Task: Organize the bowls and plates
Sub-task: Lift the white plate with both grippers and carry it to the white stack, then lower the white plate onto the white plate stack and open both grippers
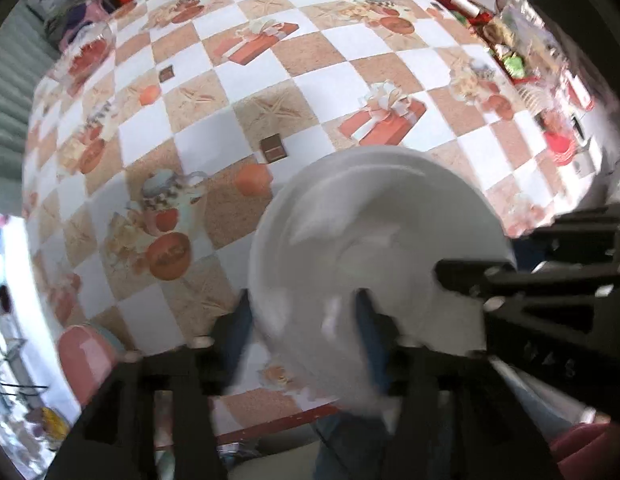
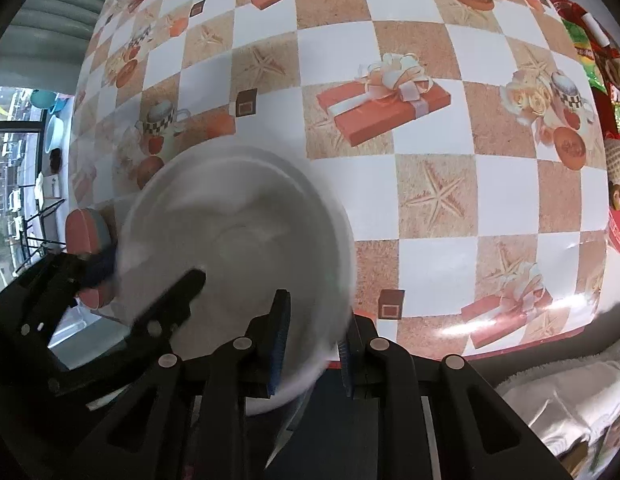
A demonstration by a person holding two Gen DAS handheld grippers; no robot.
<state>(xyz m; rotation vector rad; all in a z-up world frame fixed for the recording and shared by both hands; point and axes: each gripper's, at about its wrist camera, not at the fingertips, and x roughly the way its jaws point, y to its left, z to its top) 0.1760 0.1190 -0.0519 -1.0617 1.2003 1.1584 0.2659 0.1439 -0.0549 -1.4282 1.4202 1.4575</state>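
A white bowl (image 2: 237, 248) hangs over the near edge of the checked tablecloth (image 2: 430, 200). The right gripper (image 2: 314, 344) pinches the bowl's near rim, one finger inside, one outside. The left gripper (image 1: 305, 320) straddles the opposite rim with its jaws spread, pads off the bowl; its fingertip (image 2: 189, 280) reaches into the bowl's hollow

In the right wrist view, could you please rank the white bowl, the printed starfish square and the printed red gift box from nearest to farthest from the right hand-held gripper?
From the right hand-held gripper:
1. White bowl, its rim between the fingers.
2. Starfish square, up and right on the tablecloth.
3. Red gift box, farther up the tablecloth.
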